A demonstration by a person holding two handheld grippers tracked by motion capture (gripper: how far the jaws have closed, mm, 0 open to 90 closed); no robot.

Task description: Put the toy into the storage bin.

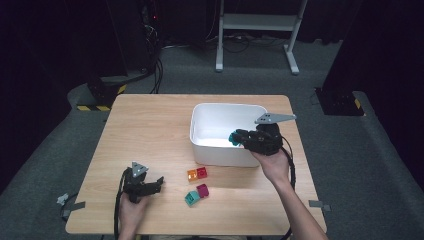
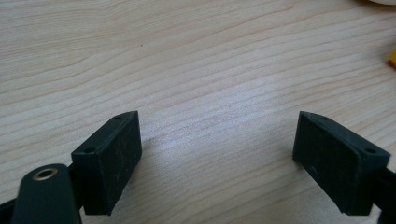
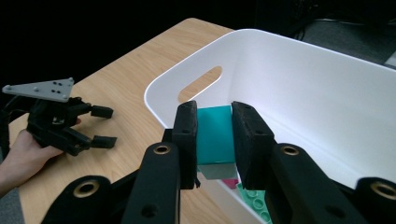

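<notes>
My right gripper [image 1: 236, 138] hangs over the front right part of a white bin [image 1: 220, 156], shut on a teal block [image 1: 233, 138]. In the right gripper view both pads press the sides of that teal block [image 3: 215, 135], just above the bin's rim [image 3: 161, 81]. Green and magenta bricks [image 3: 252, 200] lie on the bin's floor below. My left gripper [image 1: 159, 184] rests on the table at the front left, jaws wide open with only bare wood between them [image 2: 217, 121].
Several loose blocks lie in front of the bin: orange [image 1: 192, 174], red [image 1: 202, 172], teal [image 1: 192, 198] and magenta [image 1: 202, 190]. The wooden table [image 1: 150, 130] has bare room at its left and back. Dark floor surrounds it.
</notes>
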